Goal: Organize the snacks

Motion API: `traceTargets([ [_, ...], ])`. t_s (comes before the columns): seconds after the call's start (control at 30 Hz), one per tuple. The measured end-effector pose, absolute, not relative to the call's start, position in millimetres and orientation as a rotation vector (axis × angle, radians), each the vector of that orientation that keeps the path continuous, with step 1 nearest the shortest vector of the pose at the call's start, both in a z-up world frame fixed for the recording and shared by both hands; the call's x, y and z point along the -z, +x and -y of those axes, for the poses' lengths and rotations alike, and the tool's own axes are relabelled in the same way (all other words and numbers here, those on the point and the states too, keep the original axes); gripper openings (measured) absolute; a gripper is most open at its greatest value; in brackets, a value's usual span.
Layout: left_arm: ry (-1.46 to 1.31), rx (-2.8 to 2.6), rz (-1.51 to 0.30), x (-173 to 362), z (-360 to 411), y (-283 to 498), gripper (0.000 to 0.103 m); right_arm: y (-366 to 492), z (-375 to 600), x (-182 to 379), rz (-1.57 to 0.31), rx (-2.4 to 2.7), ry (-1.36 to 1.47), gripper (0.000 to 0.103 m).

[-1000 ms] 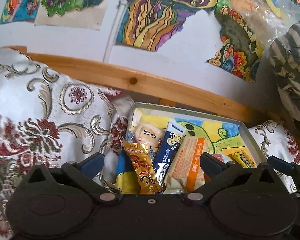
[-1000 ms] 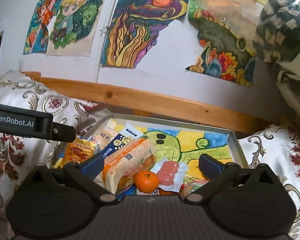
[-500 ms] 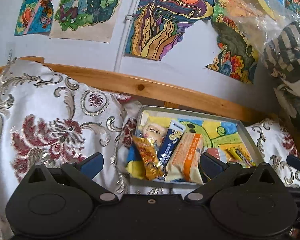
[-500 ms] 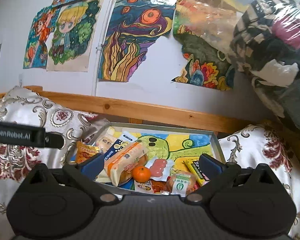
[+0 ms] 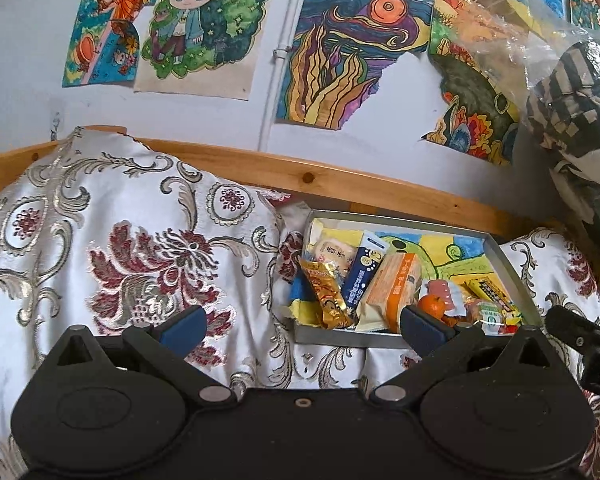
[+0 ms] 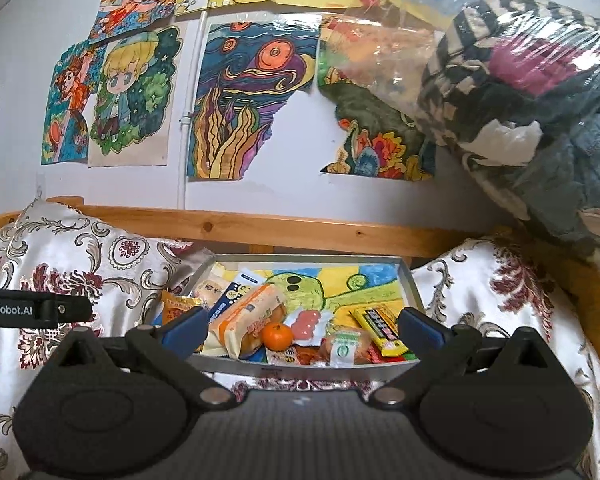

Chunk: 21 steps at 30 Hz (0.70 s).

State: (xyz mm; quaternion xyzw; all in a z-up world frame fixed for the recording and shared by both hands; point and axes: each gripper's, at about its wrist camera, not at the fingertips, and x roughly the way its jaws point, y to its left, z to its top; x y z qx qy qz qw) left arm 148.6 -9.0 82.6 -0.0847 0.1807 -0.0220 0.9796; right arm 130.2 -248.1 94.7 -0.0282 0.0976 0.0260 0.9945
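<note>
Well, both grippers — left gripper (image 5: 302, 326) and right gripper (image 6: 300, 326) — hold fingers spread, empty, before the snack tray (image 6: 300, 369).

Open space lying above grey tray (image 6: 312, 369), top uncovered. Snack pile (image 6: 260, 320) crowding tray's left and near part; far right floor (image 6: 364, 284) lying bare. Brocade cushions (image 6: 80, 264) pressing in on both sides. Wooden rail (image 6: 300, 228) blocking behind. Bagged clothes (image 6: 540, 92) overhanging upper right.
</note>
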Motion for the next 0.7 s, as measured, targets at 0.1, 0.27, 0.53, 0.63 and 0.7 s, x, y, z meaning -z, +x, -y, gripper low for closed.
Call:
traceTargets([
  [0.1,-0.147,0.024,-0.358,-80,10,137,0.102,120,252,-93,-0.210,-0.045,-0.037,0.103],
  [0.27,-0.118,0.012,-0.390,-73,10,123,0.102,106,259,-91,-0.230,-0.030,-0.014,0.103],
  [0.53,-0.107,-0.003,-0.440,-60,12,101,0.102,89,264,-90,-0.269,-0.032,-0.008,0.103],
  [0.63,-0.100,-0.009,-0.453,-58,12,95,0.102,86,265,-89,-0.282,-0.033,-0.003,0.103],
  [0.7,-0.098,-0.012,-0.457,-57,12,92,0.102,84,265,-88,-0.295,-0.033,0.002,0.103],
])
